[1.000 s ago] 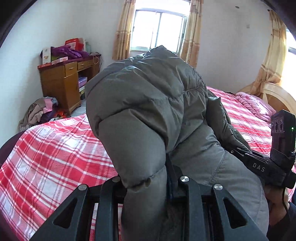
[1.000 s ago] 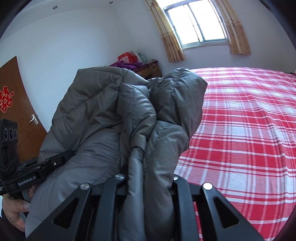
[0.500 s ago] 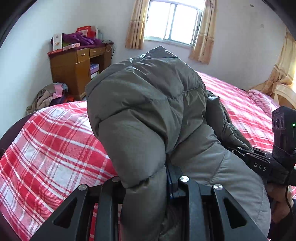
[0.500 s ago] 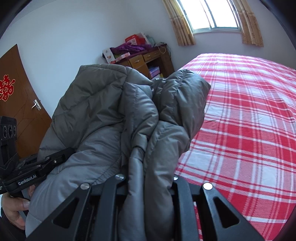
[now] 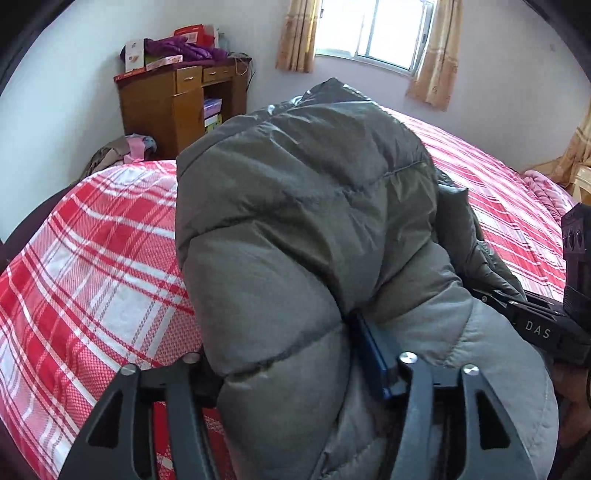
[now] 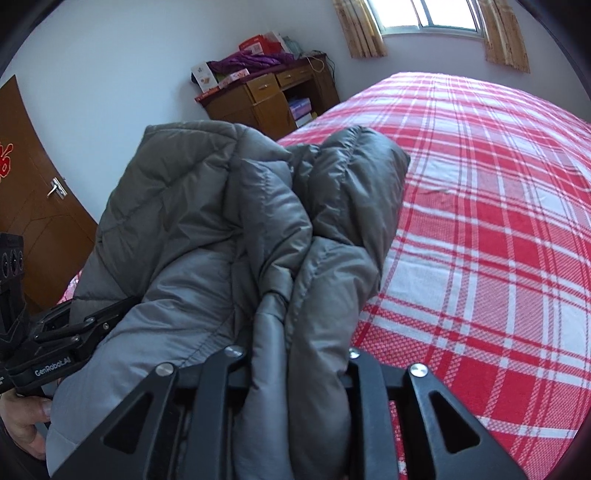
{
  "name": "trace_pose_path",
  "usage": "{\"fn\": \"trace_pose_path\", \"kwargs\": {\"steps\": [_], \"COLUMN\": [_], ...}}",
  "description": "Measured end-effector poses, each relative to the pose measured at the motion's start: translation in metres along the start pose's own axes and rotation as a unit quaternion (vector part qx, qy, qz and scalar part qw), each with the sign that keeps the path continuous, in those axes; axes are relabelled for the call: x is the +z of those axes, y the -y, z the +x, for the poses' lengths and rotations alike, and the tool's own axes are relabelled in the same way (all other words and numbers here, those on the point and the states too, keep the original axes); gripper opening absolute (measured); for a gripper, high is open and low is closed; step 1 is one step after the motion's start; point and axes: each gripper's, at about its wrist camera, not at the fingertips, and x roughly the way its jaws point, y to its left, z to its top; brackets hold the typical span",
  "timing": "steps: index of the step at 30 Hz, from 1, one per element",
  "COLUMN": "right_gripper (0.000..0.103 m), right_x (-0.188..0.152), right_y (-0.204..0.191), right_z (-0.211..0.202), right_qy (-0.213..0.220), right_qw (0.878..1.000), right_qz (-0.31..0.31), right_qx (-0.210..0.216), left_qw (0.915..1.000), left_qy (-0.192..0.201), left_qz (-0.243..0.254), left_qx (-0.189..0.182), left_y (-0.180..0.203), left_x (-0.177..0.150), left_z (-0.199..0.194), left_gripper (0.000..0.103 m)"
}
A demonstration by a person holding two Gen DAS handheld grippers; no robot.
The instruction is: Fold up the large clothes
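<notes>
1. Both jaws are clenched on the grey puffer jacket: the left gripper pinches a thick quilted fold, the right gripper a bunched edge.
2. Padding bulges up and forward from between the fingers, hiding their tips.
3. Held between the two grippers, the jacket hangs above the red plaid bed.
4. Beyond the bed stands a wooden desk, near the window.
</notes>
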Motion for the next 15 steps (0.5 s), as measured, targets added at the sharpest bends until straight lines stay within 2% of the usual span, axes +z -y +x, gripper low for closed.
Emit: {"fn": "trace_pose_path", "kwargs": {"steps": [3,6,8,11,13,15], "right_gripper": [0.029,0.032,0.037,0.05,0.064,0.071], "right_x": [-0.001,0.0,0.002,0.005,0.006,0.005], "right_y": [0.001,0.0,-0.001,-0.007,-0.013,-0.02], "right_z": [0.003,0.006,0.005,-0.004,-0.026,-0.054], "right_qy": [-0.003,-0.006,-0.006,-0.001,0.013,0.04], "right_qw": [1.0,1.0,1.0,0.999,0.998,0.996], "right_qz": [0.002,0.0,-0.006,-0.015,-0.023,-0.029], "right_qx": [-0.003,-0.007,-0.013,-0.036,-0.058,-0.072], "left_qw": [1.0,0.9999,0.9997,0.9993,0.9988,0.9977], "left_qy": [0.0,-0.002,-0.004,0.008,0.033,0.06], "left_qz": [-0.007,-0.015,-0.015,-0.01,-0.009,-0.002], "left_qx": [0.007,0.007,0.017,0.035,0.036,0.031], "left_y": [-0.003,-0.005,-0.004,-0.001,0.003,0.007], "left_x": [-0.002,-0.001,0.0,0.0,-0.001,-0.002], "left_z": [0.002,0.0,-0.008,-0.031,-0.06,-0.087], "left_gripper": [0.073,0.073,0.073,0.073,0.073,0.076]}}
